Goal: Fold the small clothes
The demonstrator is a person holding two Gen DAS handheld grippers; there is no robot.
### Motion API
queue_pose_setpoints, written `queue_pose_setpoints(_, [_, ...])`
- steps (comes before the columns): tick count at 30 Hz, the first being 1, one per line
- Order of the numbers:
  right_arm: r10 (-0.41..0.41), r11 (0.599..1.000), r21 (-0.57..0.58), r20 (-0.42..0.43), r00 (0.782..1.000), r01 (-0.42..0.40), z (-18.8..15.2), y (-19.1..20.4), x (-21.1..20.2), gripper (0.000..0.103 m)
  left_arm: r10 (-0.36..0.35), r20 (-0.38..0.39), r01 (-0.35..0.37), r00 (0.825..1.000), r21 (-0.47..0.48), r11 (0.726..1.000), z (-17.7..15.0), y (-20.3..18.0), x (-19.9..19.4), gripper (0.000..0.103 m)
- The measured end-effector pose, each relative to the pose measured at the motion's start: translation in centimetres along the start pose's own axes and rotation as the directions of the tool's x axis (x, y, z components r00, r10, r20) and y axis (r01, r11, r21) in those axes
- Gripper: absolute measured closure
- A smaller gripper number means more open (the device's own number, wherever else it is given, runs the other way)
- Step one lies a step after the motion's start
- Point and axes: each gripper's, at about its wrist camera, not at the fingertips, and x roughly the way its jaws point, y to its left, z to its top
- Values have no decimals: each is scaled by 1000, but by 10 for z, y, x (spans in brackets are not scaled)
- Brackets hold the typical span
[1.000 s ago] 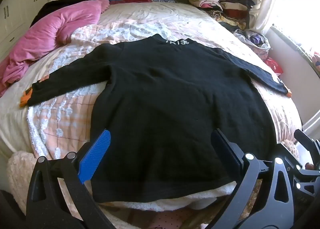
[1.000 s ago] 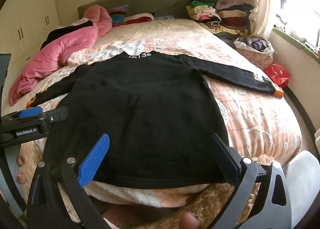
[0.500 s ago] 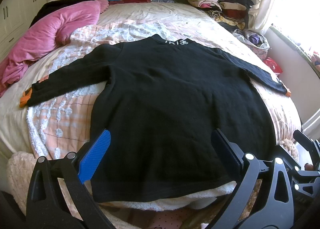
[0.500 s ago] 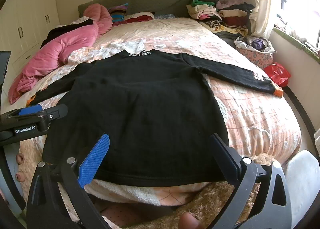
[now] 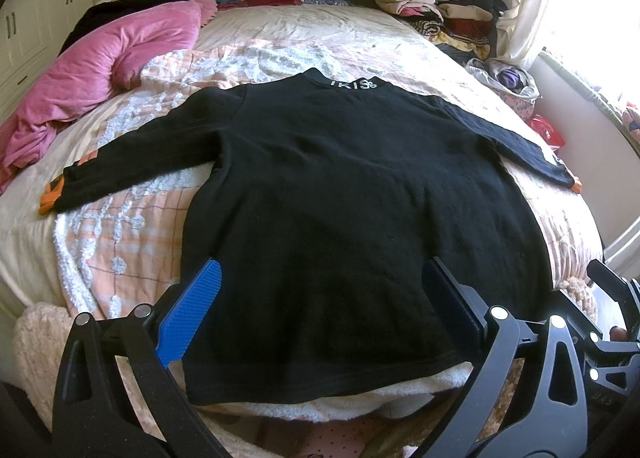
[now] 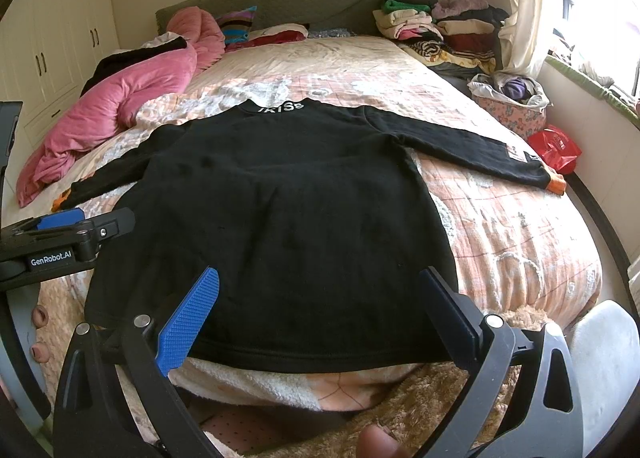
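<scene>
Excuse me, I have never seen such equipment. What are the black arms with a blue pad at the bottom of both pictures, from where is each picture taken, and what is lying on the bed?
There is no robot here. A person holds a hand-held gripper in each hand, and each gripper carries a wide-angle camera looking forward along its two fingers. One picture comes from the left gripper, the other from the right gripper. The black arms are the fingers, and the blue pad is a finger's grip surface. Both grippers are open and hold nothing.

On the bed a black sweater lies flat with its sleeves spread out, hem nearest the cameras, not yet folded. A pink blanket lies at the left, and piles of clothes sit at the far right corner.
</scene>
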Motion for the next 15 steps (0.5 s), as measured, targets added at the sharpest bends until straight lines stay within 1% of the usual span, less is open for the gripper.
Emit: queue_pose_setpoints(15, [-3,1000,2,1,1000,3,0,0,0,4,2,1,-2,1000,-1,1000,0,0,0,9])
